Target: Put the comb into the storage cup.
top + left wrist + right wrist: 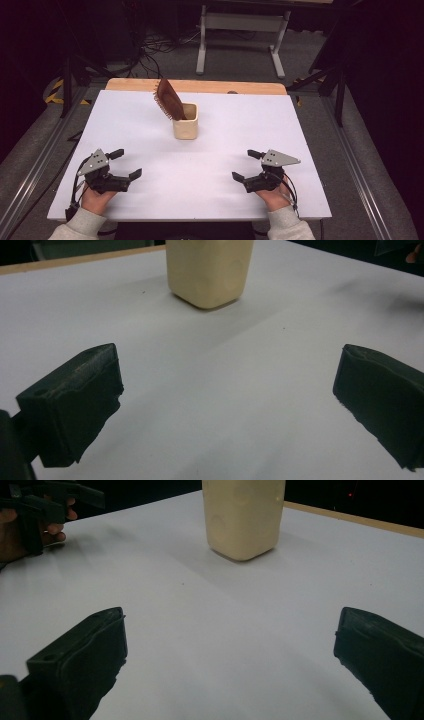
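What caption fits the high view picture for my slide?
Two open grippers, left and right, wait before a cream cup holding a brown brush.

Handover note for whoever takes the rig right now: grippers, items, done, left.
Left gripper: open, empty, low over the near left of the white table.
Right gripper: open, empty, near right.
Cream cup: upright mid-table, toward the far edge, apart from both grippers.
Brown brush: stands in the cup, head up, leaning left.
Done: brush sits in the cup.
Left: nothing gripped; if the brush must come out, either gripper looks free to reach it.
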